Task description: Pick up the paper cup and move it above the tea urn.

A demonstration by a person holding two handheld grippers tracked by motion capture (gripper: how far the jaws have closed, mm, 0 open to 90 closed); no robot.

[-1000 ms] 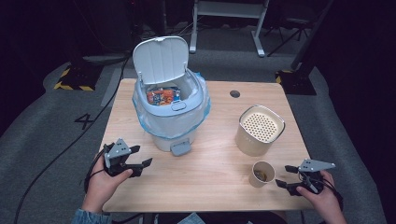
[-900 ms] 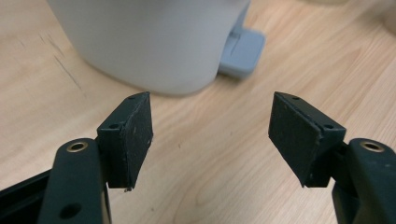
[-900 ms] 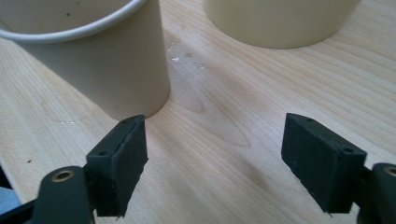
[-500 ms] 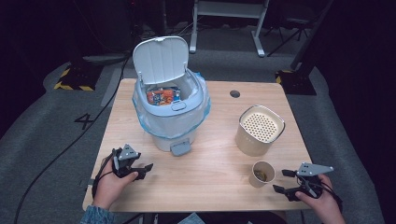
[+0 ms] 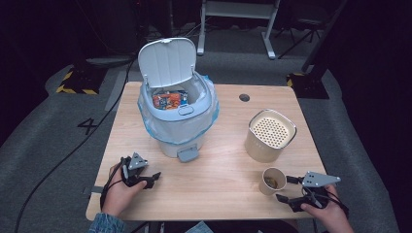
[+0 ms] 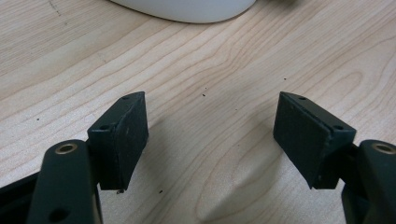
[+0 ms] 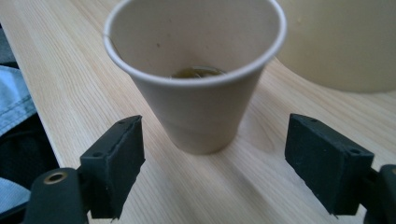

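Note:
A paper cup (image 5: pixel 272 180) with a little brownish residue at its bottom stands near the table's front right. My right gripper (image 5: pixel 283 189) lies just right of it, pointing at it. Its jaws have just been opening. In the right gripper view the cup (image 7: pixel 196 88) stands right in front of the open right gripper (image 7: pixel 215 133), and neither pad touches it. My left gripper (image 5: pixel 152 179) rests low at the front left. Its jaws have also just been opening, and the left gripper (image 6: pixel 210 135) has only bare wood between its fingers.
A white pedal bin (image 5: pixel 176 109) with a blue liner stands at the table's back left. Its lid is up and snack packets lie inside. A cream canister (image 5: pixel 270 136) with a perforated top stands behind the cup. The wooden table (image 5: pixel 218 170) is bare between the two hands.
The left hand has sunk toward the tabletop. The right gripper has slid left, closer to the cup, and its jaws stand wider.

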